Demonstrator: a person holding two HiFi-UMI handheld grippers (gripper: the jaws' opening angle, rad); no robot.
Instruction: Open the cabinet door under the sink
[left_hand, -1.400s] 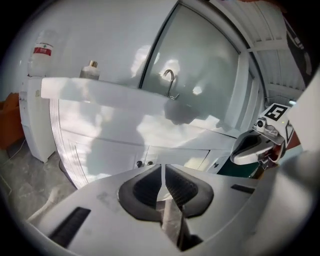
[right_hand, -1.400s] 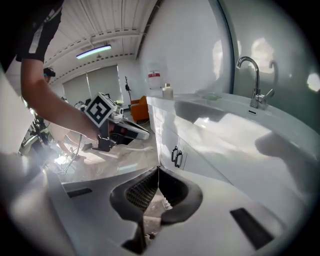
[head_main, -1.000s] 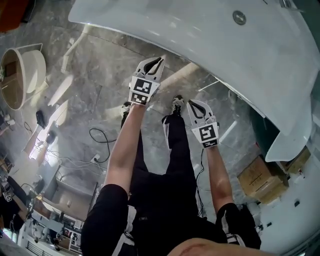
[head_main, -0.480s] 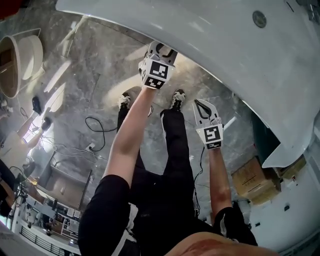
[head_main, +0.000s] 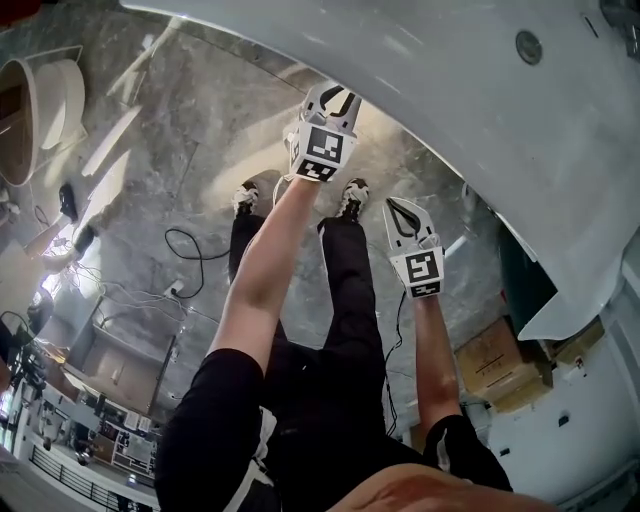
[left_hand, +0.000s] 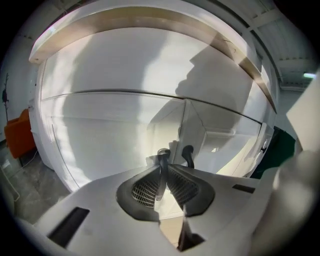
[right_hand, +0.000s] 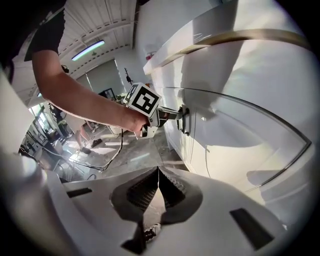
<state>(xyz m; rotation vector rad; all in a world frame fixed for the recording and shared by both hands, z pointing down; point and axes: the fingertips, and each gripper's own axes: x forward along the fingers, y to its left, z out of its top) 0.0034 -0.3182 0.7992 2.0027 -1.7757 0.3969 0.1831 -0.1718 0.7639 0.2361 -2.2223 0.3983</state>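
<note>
Bright daylight, hard shadows, perhaps blurred rims

The left tool is under the edge of the counter, at the cabinet door, with the door handle between its closed jaws. A second handle stands just right of it. The right tool is to the right and nearer to the person, apart from the cabinet, with nothing between its jaws. A cable lies on the floor left of the feet, and a cardboard box stands at far right.
</note>
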